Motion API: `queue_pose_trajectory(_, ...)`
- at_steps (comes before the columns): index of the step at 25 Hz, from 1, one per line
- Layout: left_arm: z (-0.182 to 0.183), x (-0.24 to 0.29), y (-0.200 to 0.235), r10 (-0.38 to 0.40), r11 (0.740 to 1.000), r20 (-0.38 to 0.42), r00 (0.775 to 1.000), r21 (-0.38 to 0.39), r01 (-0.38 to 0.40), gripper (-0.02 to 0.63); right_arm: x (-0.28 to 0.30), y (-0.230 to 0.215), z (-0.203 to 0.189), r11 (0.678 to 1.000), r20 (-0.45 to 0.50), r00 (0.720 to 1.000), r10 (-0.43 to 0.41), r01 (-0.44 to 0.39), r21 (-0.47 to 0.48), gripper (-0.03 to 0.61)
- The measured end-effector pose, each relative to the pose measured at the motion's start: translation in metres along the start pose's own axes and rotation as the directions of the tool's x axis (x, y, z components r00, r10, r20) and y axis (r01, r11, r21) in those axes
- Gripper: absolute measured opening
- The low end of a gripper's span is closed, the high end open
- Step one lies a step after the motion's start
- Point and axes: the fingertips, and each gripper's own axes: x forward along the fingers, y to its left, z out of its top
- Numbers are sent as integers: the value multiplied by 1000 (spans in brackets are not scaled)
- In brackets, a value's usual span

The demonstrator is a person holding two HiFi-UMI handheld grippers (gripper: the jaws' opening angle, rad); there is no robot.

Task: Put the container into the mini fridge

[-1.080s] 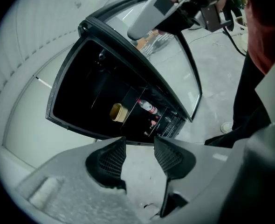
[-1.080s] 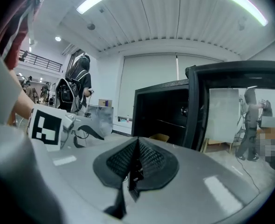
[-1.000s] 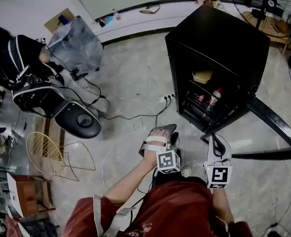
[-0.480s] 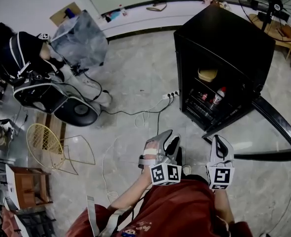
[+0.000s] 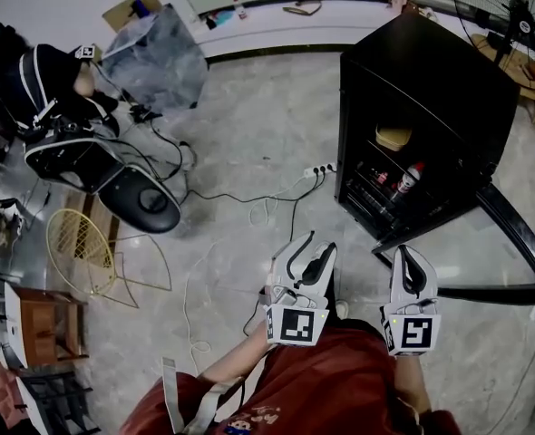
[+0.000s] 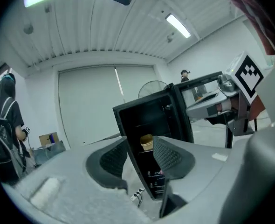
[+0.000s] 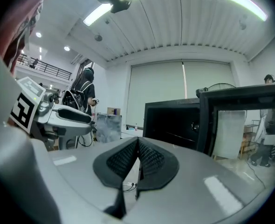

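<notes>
The left gripper [image 5: 311, 252] is held about level, its fingers [image 6: 113, 158] spread wide and just eased a touch narrower, with nothing grasped between them. The right gripper [image 5: 411, 263] is carried just beside it, fingers [image 7: 149, 158] clenched together on nothing. Ahead of the left fingers, well apart, the mini fridge [image 5: 449, 80] is seen with its door [image 5: 512, 232] swung open. The container [image 6: 147, 143] is found on the upper shelf inside, framed in the gap between the left fingers. A red-capped bottle [image 5: 410, 178] is stood on the shelf below.
</notes>
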Motion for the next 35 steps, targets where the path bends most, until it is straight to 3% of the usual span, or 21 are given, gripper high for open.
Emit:
queue_pose_trajectory(8, 22, -13, 20, 105, 991, 93, 990, -95, -96, 173, -3, 5, 13, 1000, 39, 999, 10, -9, -26, 0)
queue_pose_trajectory(11, 17, -18, 30, 153, 974, 90, 984, -179, -135, 153, -6, 2, 12, 1000, 37, 999, -7, 8, -28, 0)
queue_pose_trajectory(15, 12, -22, 34, 162, 967, 80, 984, -212, -142, 117, -8, -2, 10, 999, 32, 999, -24, 25, -31, 0)
queue_pose_trajectory(20, 9, -21, 32, 154, 960, 75, 985, -247, -132, 103, -8, -1, 8, 999, 25, 1000, -17, 18, -39, 0)
queue_pose_trajectory(29, 3, -22, 33, 176, 958, 56, 983, -238, -158, 5, -6, -3, 7, 998, 1, 999, -36, 36, -51, 0)
queue_pose_trajectory(35, -4, -24, 34, 179, 955, 41, 983, -246, -164, 5, -7, -2, 5, 998, -10, 999, -40, 40, -58, 0)
